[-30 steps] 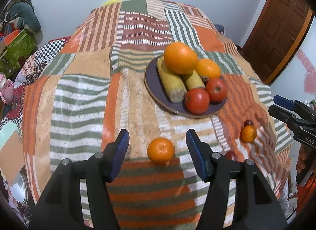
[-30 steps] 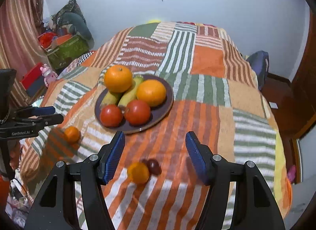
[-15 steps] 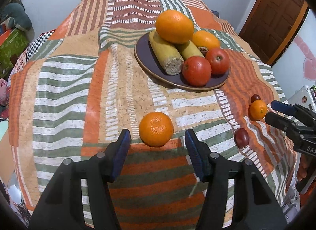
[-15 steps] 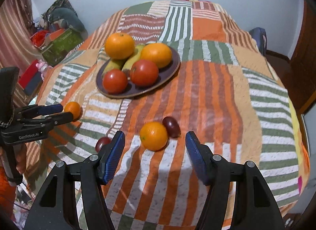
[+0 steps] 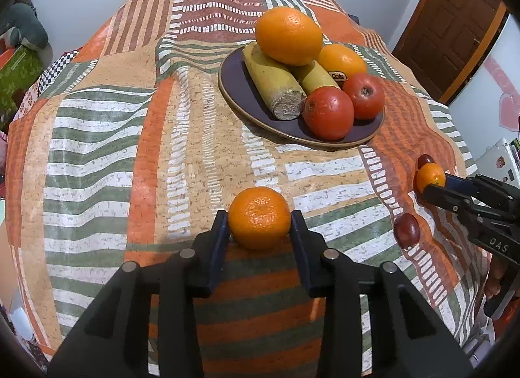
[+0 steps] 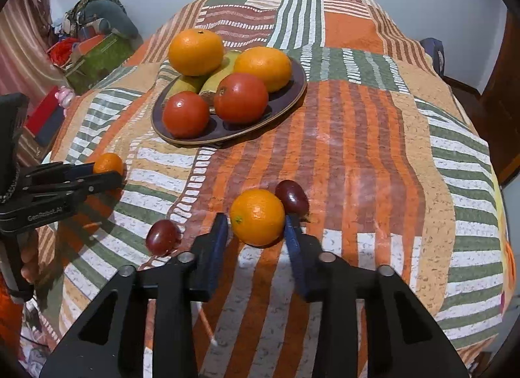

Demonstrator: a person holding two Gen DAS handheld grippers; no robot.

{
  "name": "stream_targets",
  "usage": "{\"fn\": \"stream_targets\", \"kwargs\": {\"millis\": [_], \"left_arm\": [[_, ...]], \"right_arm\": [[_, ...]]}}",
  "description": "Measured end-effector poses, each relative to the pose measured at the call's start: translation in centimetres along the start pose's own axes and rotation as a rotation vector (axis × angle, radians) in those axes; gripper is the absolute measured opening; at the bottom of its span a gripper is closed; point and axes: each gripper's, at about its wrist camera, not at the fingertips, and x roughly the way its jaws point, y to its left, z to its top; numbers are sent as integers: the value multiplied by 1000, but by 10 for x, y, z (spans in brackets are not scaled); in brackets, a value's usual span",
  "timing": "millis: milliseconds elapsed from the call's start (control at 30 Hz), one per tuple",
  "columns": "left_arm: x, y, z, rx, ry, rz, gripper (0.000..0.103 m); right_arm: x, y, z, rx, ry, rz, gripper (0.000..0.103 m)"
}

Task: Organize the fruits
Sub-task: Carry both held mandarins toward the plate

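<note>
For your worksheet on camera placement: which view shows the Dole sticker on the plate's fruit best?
The left wrist view: the Dole sticker faces that camera and reads clearly. In the right wrist view the plate appears from another side, and no sticker shows.

Bare quilt (image 5: pixel 97 157) lies open to my left. The heaped plate (image 6: pixel 294 98) blocks the way ahead, and two grapes (image 6: pixel 162 236) (image 6: pixel 292 197) flank my right gripper (image 6: pixel 256 225).
</note>
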Motion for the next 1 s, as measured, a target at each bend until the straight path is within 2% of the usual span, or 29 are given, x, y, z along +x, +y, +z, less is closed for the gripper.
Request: {"fn": "stream_targets", "kwargs": {"millis": [200, 500, 733, 1000], "left_arm": [[-12, -4, 5, 9, -31, 9, 37], [-29, -11, 28, 7, -95, -1, 37], [-25, -11, 49, -3, -119, -8, 37], [-12, -6, 69, -7, -126, 18, 37]], "right_arm": [[-12, 3, 2, -5, -30, 33, 31], [-29, 16, 22, -73, -113, 23, 31], [-27, 16, 45, -100, -154, 17, 31], [-17, 5, 68, -101, -177, -5, 31]]}}
